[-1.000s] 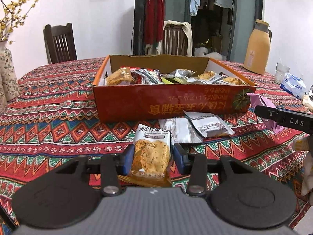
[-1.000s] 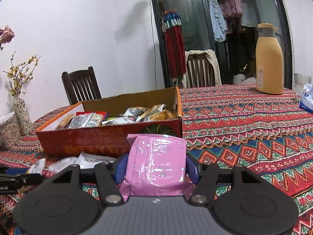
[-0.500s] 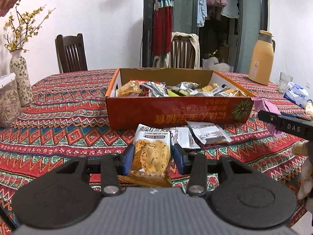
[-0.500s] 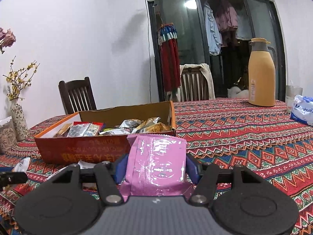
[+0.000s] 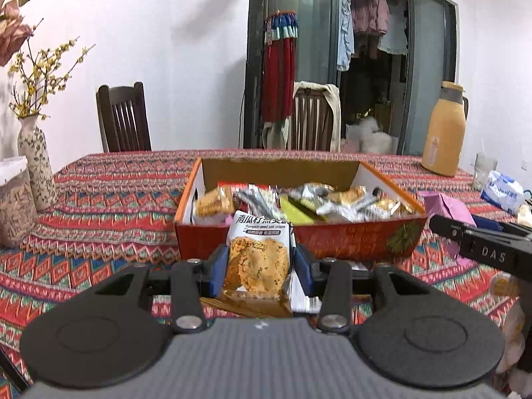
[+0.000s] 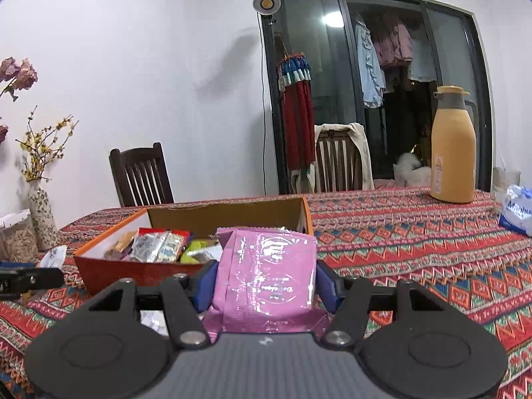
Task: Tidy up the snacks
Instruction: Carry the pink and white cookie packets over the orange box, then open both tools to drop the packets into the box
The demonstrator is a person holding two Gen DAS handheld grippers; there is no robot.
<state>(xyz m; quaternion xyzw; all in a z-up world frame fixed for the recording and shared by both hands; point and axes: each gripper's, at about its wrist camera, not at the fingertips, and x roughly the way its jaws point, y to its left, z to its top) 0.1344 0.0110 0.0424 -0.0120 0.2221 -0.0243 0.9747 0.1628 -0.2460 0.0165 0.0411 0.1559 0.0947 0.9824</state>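
Standing at the far left of the patterned red tablecloth (image 5: 109,199), a tall speckled ceramic vase of yellow blossom twigs (image 5: 36,163) sits just beside a clear container of pale sticks (image 5: 15,206), with a dark wooden chair (image 5: 123,118) behind the table edge. Nearer the middle, the left gripper (image 5: 257,266) is clamped on a white crisp packet printed with a golden round cracker (image 5: 256,256), its blue pads pressing both sides; the packet is held upright, clear of the cloth, in front of the near wall of the orange open-topped cardboard box (image 5: 349,236). That box holds a loose heap of foil and paper snack packs (image 5: 309,199), most too blurred to read. Further right in the left wrist view, the black tip of the right gripper reaches in beside the box's right end, carrying a glossy pink foil sachet (image 5: 445,206). From its own camera, the right gripper (image 6: 266,282) is closed on the same pink sachet (image 6: 266,276), which stands upright between the blue pads, close to the box's near right corner (image 6: 306,216). Well apart to the right stand a tan thermos jug with a grey lid (image 6: 452,146) and a white-and-blue plastic pack (image 6: 517,209) at the table's edge.
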